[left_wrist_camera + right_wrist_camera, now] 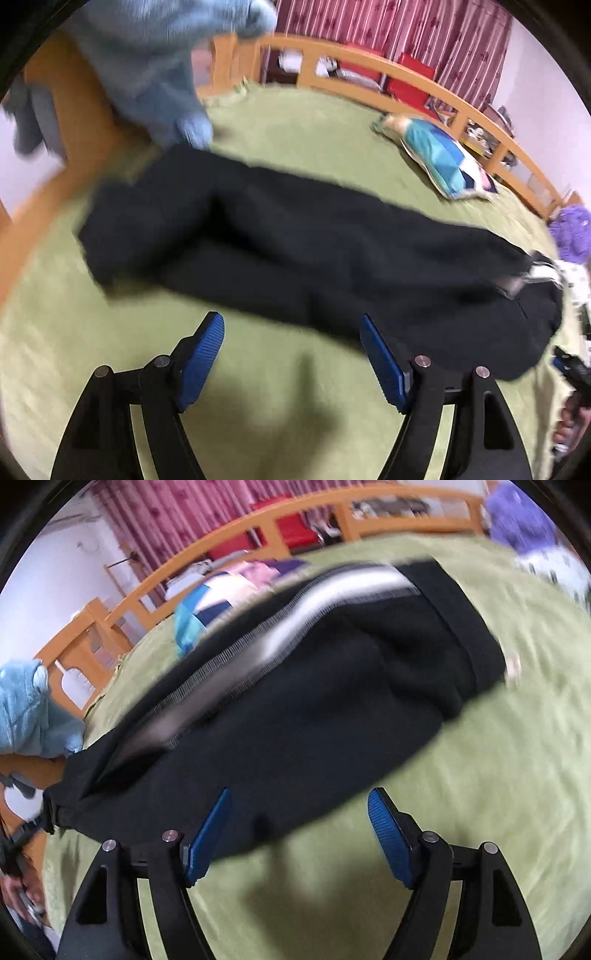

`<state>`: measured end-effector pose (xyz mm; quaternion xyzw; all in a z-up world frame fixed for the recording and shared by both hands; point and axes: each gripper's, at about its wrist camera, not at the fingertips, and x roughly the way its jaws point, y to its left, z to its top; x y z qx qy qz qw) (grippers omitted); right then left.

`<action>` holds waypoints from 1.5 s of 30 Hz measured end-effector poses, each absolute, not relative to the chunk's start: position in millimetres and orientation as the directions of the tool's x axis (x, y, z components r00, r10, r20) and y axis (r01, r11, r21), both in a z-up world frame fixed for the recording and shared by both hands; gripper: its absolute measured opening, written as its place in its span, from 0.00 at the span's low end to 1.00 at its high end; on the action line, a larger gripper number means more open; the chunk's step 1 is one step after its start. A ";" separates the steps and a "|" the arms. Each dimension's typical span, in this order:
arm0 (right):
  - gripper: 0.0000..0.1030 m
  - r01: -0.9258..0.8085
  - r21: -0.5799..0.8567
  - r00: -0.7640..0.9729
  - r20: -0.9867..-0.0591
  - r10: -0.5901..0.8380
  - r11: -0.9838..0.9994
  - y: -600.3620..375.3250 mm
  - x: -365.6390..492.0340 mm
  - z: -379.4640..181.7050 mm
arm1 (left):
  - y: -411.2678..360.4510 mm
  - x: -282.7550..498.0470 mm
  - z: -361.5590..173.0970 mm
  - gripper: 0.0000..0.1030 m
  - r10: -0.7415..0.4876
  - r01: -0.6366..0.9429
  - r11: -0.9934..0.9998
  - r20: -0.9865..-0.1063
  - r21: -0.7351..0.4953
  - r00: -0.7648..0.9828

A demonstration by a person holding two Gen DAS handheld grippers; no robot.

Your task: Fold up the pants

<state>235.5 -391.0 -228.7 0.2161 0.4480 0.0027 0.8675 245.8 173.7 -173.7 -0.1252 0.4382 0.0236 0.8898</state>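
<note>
Black pants (295, 236) lie stretched across the green bed cover (288, 122), legs to the left and waist to the right in the left wrist view. The right wrist view shows their waist end (295, 709) with a grey-white side stripe (332, 598). My left gripper (291, 321) is open just above the pants' near edge, nothing between its blue pads (207, 354). My right gripper (299, 797) is open too, over the near hem at the waist end, its blue pads (388, 834) clear of the cloth. Both views are motion-blurred.
A light blue plush garment (155, 62) hangs at the far left over the wooden bed frame (424, 85). A colourful pillow (439, 158) lies at the far side, a purple fluffy item (572, 232) at the right. Red boxes and striped curtains stand behind the rail.
</note>
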 end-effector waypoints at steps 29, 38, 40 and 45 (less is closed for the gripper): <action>0.11 0.360 0.487 0.709 -0.697 0.106 0.795 -430.5 266.7 -234.0 | 181.3 276.7 -207.8 0.09 -0.170 -0.211 0.908 -0.776 -0.363 0.607; 0.11 0.366 0.435 0.715 -0.697 0.051 0.823 -466.4 149.3 -176.9 | 135.4 162.0 -195.2 0.09 -0.230 -0.084 0.941 -0.801 -0.328 0.553; 0.11 0.384 0.424 0.709 -0.705 0.032 0.820 -482.1 113.8 -172.3 | 124.8 138.6 -195.5 0.09 -0.264 -0.053 0.938 -0.802 -0.343 0.535; 0.12 0.428 0.408 0.664 -0.747 0.025 0.806 -519.5 35.5 -181.2 | 104.3 102.2 -198.5 0.11 -0.297 0.027 0.945 -0.816 -0.327 0.496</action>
